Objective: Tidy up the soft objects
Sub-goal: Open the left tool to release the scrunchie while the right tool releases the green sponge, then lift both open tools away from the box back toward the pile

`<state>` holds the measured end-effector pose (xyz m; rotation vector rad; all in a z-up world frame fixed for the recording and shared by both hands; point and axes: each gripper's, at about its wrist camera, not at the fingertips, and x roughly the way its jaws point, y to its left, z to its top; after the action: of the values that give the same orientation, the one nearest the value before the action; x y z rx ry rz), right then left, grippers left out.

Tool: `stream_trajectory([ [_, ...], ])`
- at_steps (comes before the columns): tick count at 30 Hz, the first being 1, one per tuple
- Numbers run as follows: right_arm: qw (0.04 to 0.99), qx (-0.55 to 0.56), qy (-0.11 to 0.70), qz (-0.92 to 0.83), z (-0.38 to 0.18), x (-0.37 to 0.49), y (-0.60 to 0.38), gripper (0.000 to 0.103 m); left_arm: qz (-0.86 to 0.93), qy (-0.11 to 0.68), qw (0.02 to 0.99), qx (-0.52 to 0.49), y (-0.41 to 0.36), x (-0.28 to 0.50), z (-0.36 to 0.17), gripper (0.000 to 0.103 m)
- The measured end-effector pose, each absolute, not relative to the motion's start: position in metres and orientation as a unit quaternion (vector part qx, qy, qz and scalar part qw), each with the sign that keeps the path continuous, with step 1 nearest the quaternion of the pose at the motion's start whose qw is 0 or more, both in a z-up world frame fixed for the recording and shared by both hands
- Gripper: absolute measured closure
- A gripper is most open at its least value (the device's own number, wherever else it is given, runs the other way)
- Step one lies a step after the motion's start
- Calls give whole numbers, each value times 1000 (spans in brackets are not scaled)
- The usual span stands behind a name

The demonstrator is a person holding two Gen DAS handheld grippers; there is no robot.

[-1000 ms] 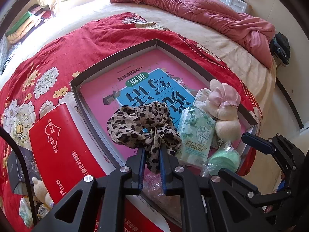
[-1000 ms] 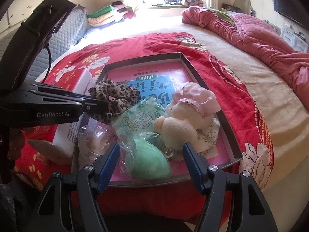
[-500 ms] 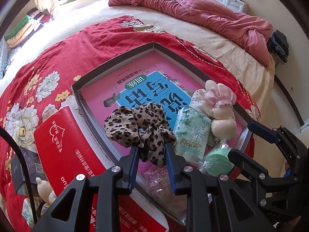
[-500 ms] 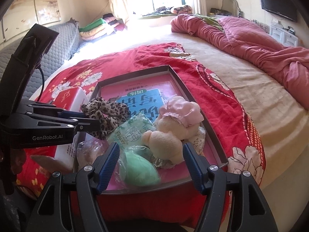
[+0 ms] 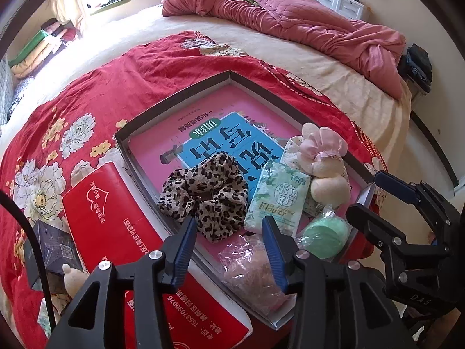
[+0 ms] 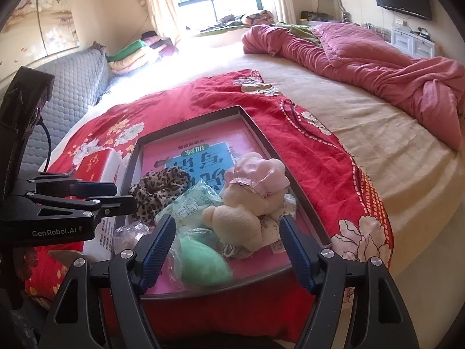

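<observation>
A leopard-print scrunchie lies loose in the grey-rimmed tray, on the pink book. My left gripper hovers just behind it with its jaws opening, and the pads touch nothing. Beside the scrunchie lie a green tissue pack, a cream plush toy in a pink bonnet, a wrapped green round piece and a bagged pinkish piece. My right gripper stands over the tray's near end with its jaws opening. The plush toy lies just ahead of them, untouched.
A red box lies left of the tray on the red floral blanket. A black box and a small plush sit further left. A crumpled pink quilt covers the far bed. The bed's edge drops off at the right.
My left gripper has let go of the leopard scrunchie, which now rests in the tray, and its jaws have spread. The right jaws have widened slightly.
</observation>
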<state>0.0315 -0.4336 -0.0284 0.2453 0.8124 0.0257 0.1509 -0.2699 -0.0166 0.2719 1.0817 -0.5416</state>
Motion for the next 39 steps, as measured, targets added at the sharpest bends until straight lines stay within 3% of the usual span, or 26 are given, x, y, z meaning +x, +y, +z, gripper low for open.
stream_trajectory([
  [22,918,103,384,-12,-9,25,-425,26,-261,475,834,106,-247,116,14,39],
  [39,927,111,357,-30,23,15,-421,26,-254,444,856,80,-213,93,43,34],
])
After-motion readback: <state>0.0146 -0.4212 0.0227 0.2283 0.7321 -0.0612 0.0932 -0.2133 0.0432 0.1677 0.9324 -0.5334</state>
